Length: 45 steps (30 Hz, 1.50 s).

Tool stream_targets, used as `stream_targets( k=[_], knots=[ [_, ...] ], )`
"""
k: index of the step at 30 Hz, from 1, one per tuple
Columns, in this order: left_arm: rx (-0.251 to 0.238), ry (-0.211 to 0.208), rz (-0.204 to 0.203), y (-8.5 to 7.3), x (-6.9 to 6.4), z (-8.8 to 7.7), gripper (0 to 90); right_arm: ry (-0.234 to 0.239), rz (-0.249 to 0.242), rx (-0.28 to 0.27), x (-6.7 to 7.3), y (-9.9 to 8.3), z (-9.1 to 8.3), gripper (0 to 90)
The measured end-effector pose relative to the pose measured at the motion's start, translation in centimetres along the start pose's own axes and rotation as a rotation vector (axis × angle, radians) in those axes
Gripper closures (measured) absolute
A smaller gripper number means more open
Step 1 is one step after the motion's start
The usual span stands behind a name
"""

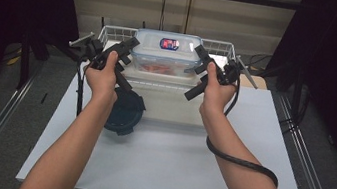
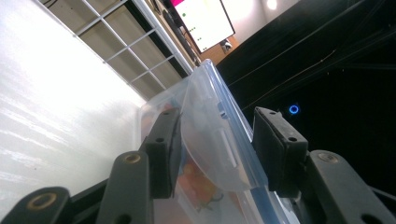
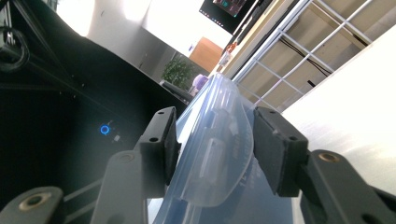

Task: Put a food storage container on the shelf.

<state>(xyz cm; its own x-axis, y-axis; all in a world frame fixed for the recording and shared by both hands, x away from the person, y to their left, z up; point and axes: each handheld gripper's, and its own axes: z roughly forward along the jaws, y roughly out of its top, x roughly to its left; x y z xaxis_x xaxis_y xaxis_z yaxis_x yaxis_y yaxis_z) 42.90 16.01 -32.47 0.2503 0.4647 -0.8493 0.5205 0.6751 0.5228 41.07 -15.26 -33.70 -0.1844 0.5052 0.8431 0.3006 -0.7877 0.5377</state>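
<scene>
The left gripper (image 1: 130, 46) and right gripper (image 1: 201, 55) each straddle a side latch flap of the clear food container (image 1: 166, 53), jaws parted with a gap remaining (neither flap is clamped). The container sits at the surface's (image 1: 248, 157) far edge, against a wire basket (image 1: 110, 31). Judged advice: close both sides evenly. The lid label (image 1: 169, 43) is unreadable. A dark lid (image 1: 125, 113) lies near the left edge.

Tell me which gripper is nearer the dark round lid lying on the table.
Left. The left gripper is at the clear container's left end, with the dark round lid just below that hand. The right gripper is at the container's right end, farther across the table.
</scene>
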Motion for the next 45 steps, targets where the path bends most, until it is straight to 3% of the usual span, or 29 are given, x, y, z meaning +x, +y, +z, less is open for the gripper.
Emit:
stream_targets(
  k=[4, 6, 7, 13, 19, 24, 29, 34, 37, 45],
  knots=[
    [-0.004, -0.009, 0.039, -0.3, -0.4, -0.2, 46.2, 0.008, -0.033, 0.013, 0.3, -0.2, -0.3, 41.6],
    [0.004, -0.011, 0.054, -0.3, -0.5, -0.5, 41.4, 0.017, -0.074, 0.021, 0.4, -0.3, -0.6, 37.0],
    [-0.008, -0.012, 0.088, -0.3, -0.8, -0.8, 40.5, 0.024, -0.072, 0.022, 0.4, -0.4, -0.8, 34.4],
    [-0.002, -0.029, 0.119, -0.7, -1.4, -1.6, 35.3, 0.066, -0.072, 0.027, 0.6, -0.5, -1.7, 31.1],
    [0.009, -0.055, 0.118, -1.6, -1.4, -2.4, 29.2, 0.099, -0.073, 0.039, 0.7, -0.7, -2.9, 28.9],
    [0.009, -0.072, 0.092, -2.3, -1.1, -2.9, 23.8, 0.125, -0.075, 0.047, 0.5, -1.1, -3.9, 28.0],
    [0.013, -0.084, 0.114, -2.8, -0.7, -3.8, 18.8, 0.149, -0.076, 0.07, 0.2, -1.5, -4.9, 26.4],
    [0.03, -0.101, 0.106, -3.3, -0.3, -4.7, 18.1, 0.162, -0.075, 0.078, -0.3, -1.7, -5.7, 25.7],
    [0.037, -0.105, 0.133, -3.7, -0.2, -5.2, 16.6, 0.166, -0.067, 0.093, -0.6, -1.9, -6.2, 24.8],
    [0.07, -0.13, 0.102, -4.5, 0.6, -6.3, 13.6, 0.192, -0.058, 0.122, -1.1, -2.7, -7.3, 24.0]
  ],
)
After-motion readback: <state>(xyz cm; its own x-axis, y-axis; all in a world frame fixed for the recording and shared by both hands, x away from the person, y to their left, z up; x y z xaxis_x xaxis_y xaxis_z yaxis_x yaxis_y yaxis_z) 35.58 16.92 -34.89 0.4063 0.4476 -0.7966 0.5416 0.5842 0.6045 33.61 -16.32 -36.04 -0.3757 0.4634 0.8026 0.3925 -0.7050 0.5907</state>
